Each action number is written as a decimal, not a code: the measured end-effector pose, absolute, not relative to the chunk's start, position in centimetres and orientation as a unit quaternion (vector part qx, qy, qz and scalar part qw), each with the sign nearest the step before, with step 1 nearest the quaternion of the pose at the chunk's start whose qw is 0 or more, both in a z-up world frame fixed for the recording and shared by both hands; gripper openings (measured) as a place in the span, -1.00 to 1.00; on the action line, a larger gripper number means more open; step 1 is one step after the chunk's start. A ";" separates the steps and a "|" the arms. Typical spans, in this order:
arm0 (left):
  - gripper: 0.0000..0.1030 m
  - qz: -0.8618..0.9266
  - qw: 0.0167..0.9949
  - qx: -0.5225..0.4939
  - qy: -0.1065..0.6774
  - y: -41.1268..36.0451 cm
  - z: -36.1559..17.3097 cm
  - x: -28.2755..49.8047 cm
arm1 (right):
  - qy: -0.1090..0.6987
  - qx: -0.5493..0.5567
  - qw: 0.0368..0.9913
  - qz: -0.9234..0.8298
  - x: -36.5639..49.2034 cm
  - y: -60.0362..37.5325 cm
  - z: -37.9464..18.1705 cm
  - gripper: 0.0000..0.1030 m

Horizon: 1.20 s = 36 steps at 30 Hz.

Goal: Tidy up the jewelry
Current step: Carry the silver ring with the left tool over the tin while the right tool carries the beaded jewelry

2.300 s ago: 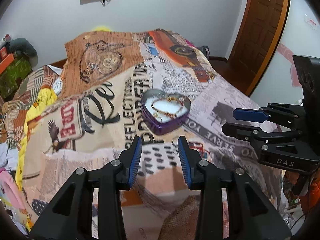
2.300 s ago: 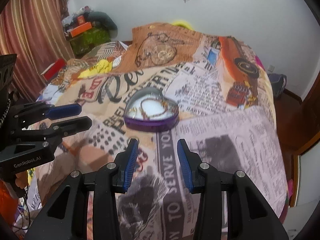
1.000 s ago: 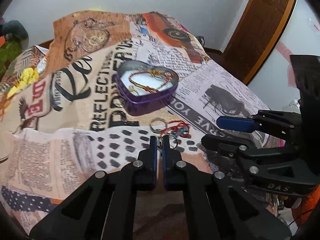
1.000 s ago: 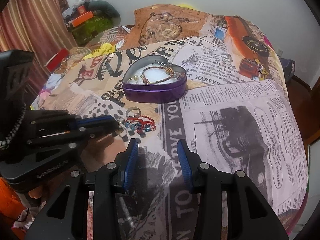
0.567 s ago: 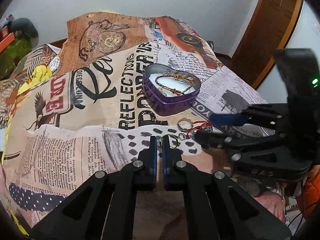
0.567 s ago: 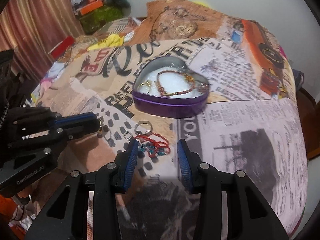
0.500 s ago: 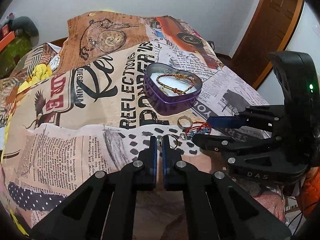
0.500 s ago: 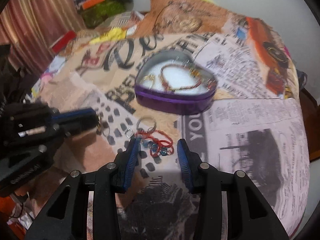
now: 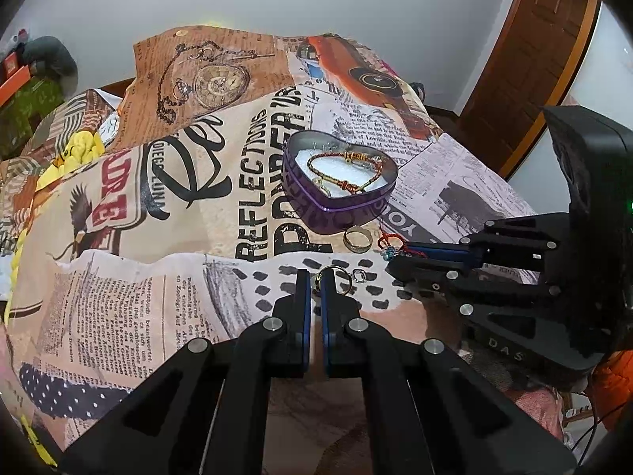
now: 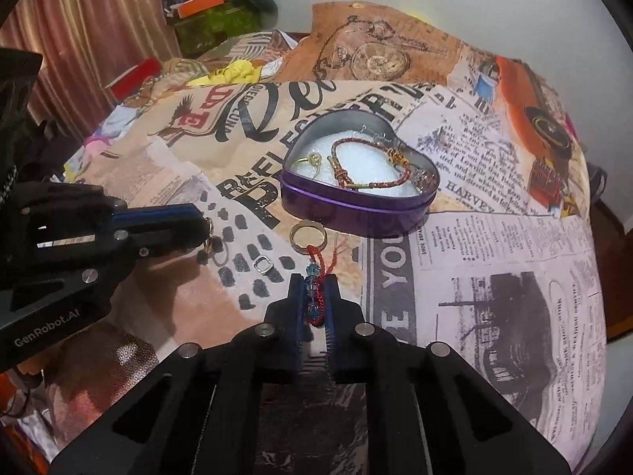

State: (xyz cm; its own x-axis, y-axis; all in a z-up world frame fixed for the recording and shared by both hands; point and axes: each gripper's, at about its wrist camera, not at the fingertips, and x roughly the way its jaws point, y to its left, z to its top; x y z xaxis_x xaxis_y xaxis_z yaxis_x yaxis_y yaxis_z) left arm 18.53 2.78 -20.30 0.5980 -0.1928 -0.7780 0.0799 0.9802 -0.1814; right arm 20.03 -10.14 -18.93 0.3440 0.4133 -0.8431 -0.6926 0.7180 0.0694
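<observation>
Now left claw (image 9: 312, 283) pinches a hoop earring (image 9: 336, 279); right claw (image 10: 315, 289) clamps the red bracelet (image 10: 316, 297)

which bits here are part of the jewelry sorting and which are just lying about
Part of the job:
- heart-shaped purple tin, holding a red cord bracelet and a small gold ring
- gold band ring on the bedspread
- small silver ring
- red beaded bracelet in the right gripper
- hoop earring in the left gripper

Just lying about:
- yellow cloth
- orange box
- printed bedspread
</observation>
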 end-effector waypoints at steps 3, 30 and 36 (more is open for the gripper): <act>-0.95 -0.076 0.895 -0.061 0.436 2.7 -19.6 18.4 | 0.449 -0.144 0.814 0.339 19.9 -10.6 -18.1 -0.84; -0.95 -0.077 0.924 -0.038 0.373 2.0 -14.7 21.8 | 0.351 -0.070 0.881 0.310 22.4 -13.0 -11.1 -0.84; -0.95 -0.076 0.923 -0.040 0.376 2.2 -15.4 23.1 | 0.359 -0.062 0.877 0.313 23.4 -12.7 -11.9 -0.84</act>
